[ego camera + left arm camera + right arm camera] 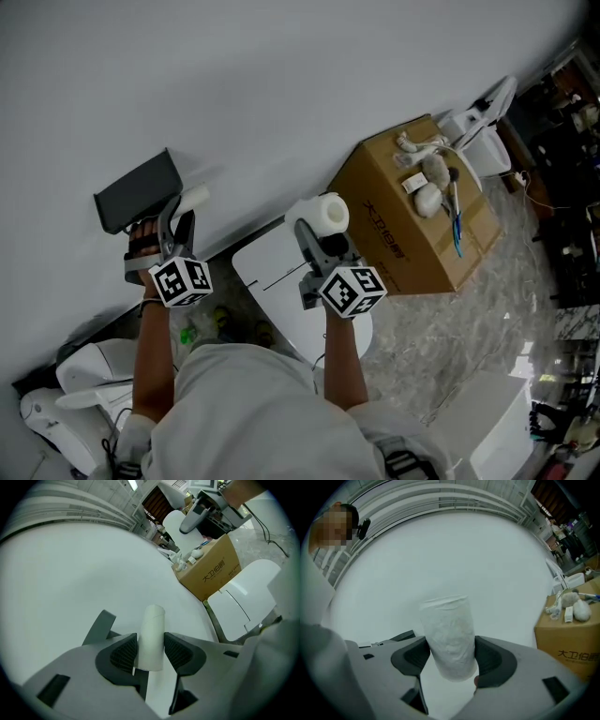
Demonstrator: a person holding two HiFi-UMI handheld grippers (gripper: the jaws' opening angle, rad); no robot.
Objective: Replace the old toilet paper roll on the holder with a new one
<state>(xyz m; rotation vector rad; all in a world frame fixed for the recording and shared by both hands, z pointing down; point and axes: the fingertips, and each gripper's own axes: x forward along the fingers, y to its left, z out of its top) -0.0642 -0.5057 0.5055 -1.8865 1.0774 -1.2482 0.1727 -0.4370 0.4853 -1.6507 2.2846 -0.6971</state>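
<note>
The left gripper [151,645] clamps the empty cardboard tube [151,634], its long axis pointing ahead at the wall [281,94] beside the holder [139,194]. The right gripper's [452,656] jaws hold the new roll [449,632] (also lengthwise, wall-facing).

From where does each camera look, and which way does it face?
Head view: on the head, looking steeply down at both forearms.
Left gripper view: on the left claw, facing the wall, gripping the empty tube.
Right gripper view: on the right claw, facing the wall, gripping the new roll.
All share the cardboard box.
</note>
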